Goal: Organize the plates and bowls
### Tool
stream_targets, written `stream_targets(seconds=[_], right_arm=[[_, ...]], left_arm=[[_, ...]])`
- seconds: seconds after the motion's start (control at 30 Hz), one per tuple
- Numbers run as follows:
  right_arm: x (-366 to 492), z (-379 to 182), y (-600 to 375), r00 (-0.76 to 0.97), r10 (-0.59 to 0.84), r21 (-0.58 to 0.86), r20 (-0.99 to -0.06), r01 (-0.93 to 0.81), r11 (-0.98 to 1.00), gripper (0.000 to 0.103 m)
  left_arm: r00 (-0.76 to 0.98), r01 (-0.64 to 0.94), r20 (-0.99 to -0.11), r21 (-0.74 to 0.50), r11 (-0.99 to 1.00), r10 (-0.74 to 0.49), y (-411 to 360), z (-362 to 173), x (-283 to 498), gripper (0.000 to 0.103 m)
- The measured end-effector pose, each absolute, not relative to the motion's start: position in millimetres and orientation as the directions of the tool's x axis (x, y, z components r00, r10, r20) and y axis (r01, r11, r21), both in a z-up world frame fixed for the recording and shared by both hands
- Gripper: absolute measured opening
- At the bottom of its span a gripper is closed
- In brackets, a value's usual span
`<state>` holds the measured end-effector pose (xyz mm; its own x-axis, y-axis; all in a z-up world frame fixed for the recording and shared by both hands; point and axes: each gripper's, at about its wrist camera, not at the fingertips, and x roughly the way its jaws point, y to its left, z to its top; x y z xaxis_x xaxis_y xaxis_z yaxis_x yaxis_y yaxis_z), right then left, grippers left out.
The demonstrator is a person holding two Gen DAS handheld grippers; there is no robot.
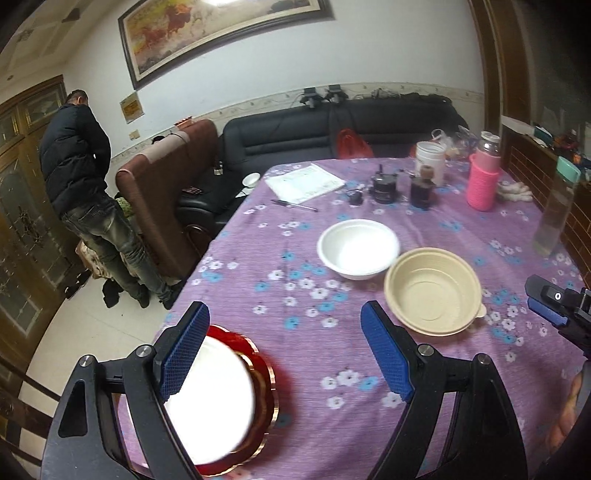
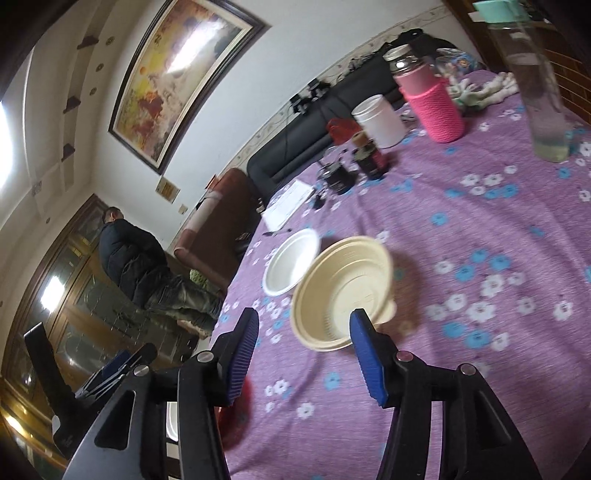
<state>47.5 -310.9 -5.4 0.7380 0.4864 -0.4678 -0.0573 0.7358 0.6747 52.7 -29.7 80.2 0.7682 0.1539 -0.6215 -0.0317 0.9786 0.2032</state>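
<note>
On table: purple floral cloth (image 1: 332, 350), beige bowl (image 1: 434, 291) touching white bowl (image 1: 358, 249), white plate (image 1: 210, 402) on red plate (image 1: 267, 373).
Left gripper (image 1: 284, 354): open, empty.
Right gripper (image 2: 306, 354): open, empty.
Room: black sofa (image 1: 332, 133), framed painting (image 1: 221, 33).

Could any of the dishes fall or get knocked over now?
Maybe. The white plate on the red plate sits at the table's near edge, so a nudge from the open left gripper might push it off. The beige bowl looks tipped beside the white bowl, so it may wobble. The tall clear bottle stands close and could topple.
</note>
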Motion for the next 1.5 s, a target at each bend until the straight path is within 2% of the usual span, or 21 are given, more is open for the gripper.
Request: stream_targets(seconds=[0.83,1.27,1.5], right_arm=[[91,-46,-347,0.721,0.469,0.687,-0.511,0.014,0.727,0.055],[128,-53,-344,0.762,0.384,0.605,-0.521,0.012,0.796,0.055],[130,-62,-349,0.752,0.396,0.605,-0.527,0.004,0.796,0.055]], left_arm=[[0.68,0.046,-0.726,0.187,0.981,0.106,-81,39,105,0.085],[0.62,0.067,-0.78,0.162,0.985,0.086,-95,17,131,0.085],[0.603,0.067,-0.793,0.155,0.986,0.084,-102,10,138,0.085]])
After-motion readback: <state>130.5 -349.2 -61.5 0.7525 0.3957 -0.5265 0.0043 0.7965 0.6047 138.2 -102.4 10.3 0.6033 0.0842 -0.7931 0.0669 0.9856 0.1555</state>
